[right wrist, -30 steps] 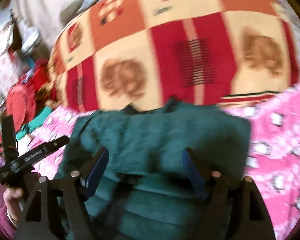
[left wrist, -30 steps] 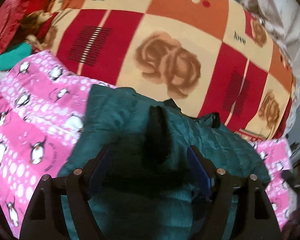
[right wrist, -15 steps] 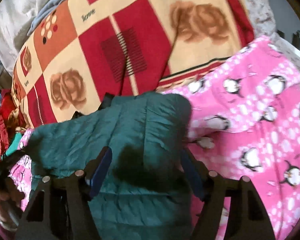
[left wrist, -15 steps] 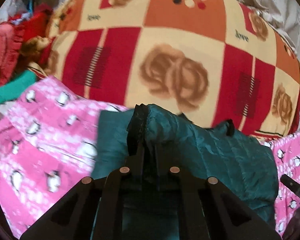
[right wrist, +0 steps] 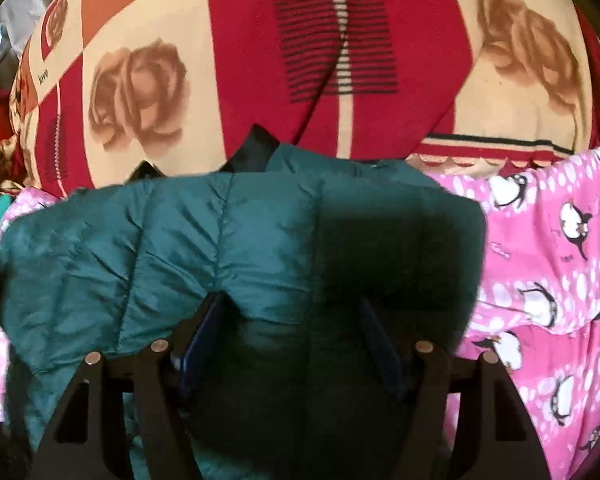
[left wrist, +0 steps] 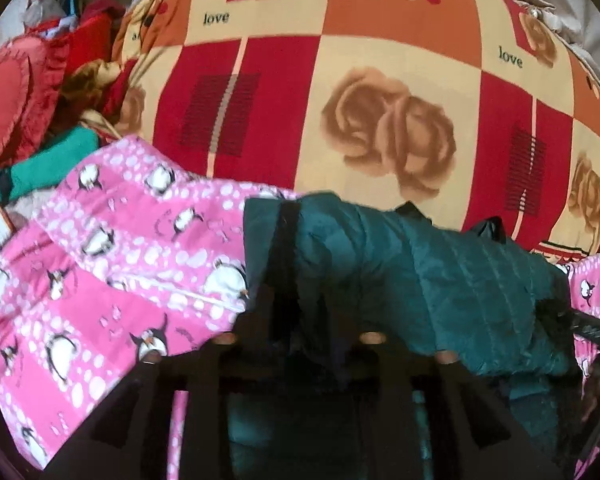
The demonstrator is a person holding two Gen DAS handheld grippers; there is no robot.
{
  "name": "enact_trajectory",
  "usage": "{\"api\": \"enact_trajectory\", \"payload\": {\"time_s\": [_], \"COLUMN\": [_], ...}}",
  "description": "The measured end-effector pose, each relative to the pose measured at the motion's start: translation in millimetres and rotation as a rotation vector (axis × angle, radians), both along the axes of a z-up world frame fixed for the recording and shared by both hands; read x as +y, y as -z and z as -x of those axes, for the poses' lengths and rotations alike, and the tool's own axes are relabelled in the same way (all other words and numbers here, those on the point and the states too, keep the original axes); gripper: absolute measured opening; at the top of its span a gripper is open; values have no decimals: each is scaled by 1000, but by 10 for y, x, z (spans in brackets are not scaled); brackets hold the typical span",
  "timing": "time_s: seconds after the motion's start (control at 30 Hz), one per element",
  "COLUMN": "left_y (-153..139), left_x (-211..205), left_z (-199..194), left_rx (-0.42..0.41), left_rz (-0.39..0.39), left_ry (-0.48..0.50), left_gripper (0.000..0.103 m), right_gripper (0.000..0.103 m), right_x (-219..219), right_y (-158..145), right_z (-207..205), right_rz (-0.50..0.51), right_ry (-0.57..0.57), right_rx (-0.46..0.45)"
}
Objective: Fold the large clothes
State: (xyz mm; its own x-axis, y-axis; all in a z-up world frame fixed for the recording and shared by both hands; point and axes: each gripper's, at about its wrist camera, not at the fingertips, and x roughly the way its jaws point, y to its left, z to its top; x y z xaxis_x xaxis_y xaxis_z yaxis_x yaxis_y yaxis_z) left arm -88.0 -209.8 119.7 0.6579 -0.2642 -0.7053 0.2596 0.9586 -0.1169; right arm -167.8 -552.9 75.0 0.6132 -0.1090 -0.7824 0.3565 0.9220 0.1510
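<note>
Fold under way: left gripper (left wrist: 300, 320) clamped on the teal quilted jacket (right wrist: 220, 240) edge, right gripper (right wrist: 292, 340) spread wide over it; next, grip the side nearest the penguin blanket (right wrist: 540, 280).

The right gripper (right wrist: 296, 320) hovers low over a teal quilted jacket (right wrist: 160, 248), its blue-padded fingers (right wrist: 204, 336) spread apart with the padded fabric between them. The jacket lies bunched on a pink penguin-print blanket (right wrist: 560, 280), black trim showing at its far edge. Beyond it rises a red, cream and orange rose-patterned blanket (right wrist: 260, 60)
</note>
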Motion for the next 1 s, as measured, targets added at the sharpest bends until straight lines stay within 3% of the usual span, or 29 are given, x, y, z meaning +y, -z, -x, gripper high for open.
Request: {"api": "enact_trajectory", "payload": {"time_s": [0.1,0.27,0.43,0.6,0.7,0.8,1.0], "left_y": [-165,-183,187,402,439,448,467], "left_x": [8,-168,-403,-446,-485,-489,-491], "left_z": [24,-62,-239,-247,-249,-260,-254], "left_rx": [-48,-51,17,14,15,19,17], "left_rz": [13,20,-103,-125,-146,-144,-145], "left_ry": [1,6,4,9,10,9,3], "left_gripper": [24,27,27,27,27,27,27], "right_gripper": [73,74,74,75,75,75,75], "right_x": [-23,197,478,508,467,485,617], "right_y": [-287,-450,-204,172,232,94,-229], "right_z": [214,110,-271,-588,-642,-554,1], "right_rz": [1,34,80,90,80,84,117], "right_ry": [24,-36,-98,-90,-80,-77,-112], "right_rx": [-76,-80,-32,14,27,36,-24]}}
